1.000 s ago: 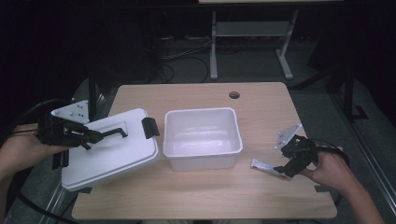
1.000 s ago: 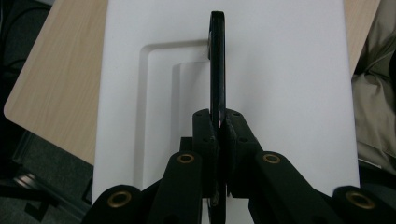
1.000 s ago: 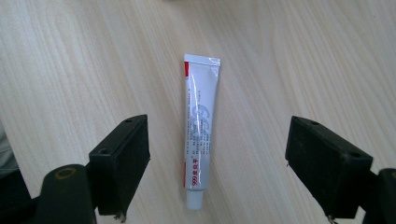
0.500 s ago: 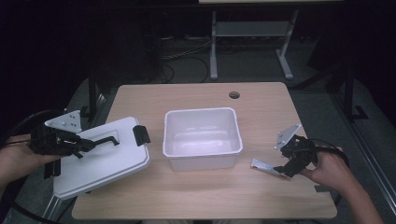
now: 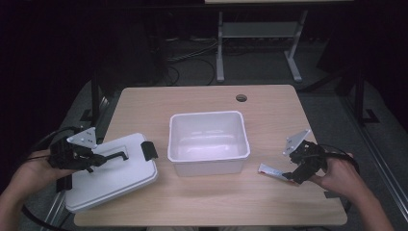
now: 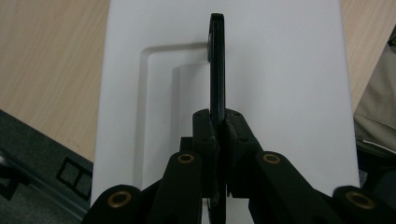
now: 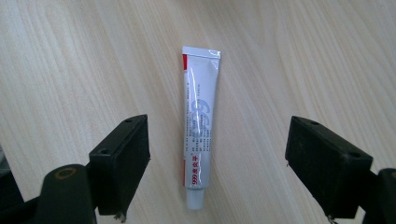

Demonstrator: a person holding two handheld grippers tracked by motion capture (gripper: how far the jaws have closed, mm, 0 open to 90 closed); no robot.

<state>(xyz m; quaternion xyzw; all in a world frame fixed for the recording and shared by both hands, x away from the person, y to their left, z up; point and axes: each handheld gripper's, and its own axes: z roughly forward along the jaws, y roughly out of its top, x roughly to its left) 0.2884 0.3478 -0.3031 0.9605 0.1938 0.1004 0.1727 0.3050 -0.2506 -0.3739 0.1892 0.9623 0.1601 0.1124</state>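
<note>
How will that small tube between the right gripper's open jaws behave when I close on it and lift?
The tube looks like thin, glossy laminate, so it will probably squash and may slip between the right gripper pads. It lies flat on the table, its crimped end wide, so rolling seems unlikely. Small and slim, it is probably light; gripping mid-body looks safer than near the cap.

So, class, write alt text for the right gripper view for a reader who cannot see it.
A small white tube lies flat on a pale wooden table, between the open black jaws of the right gripper, which do not touch it. Its cap end points toward the camera, its flat crimped end away.
</note>
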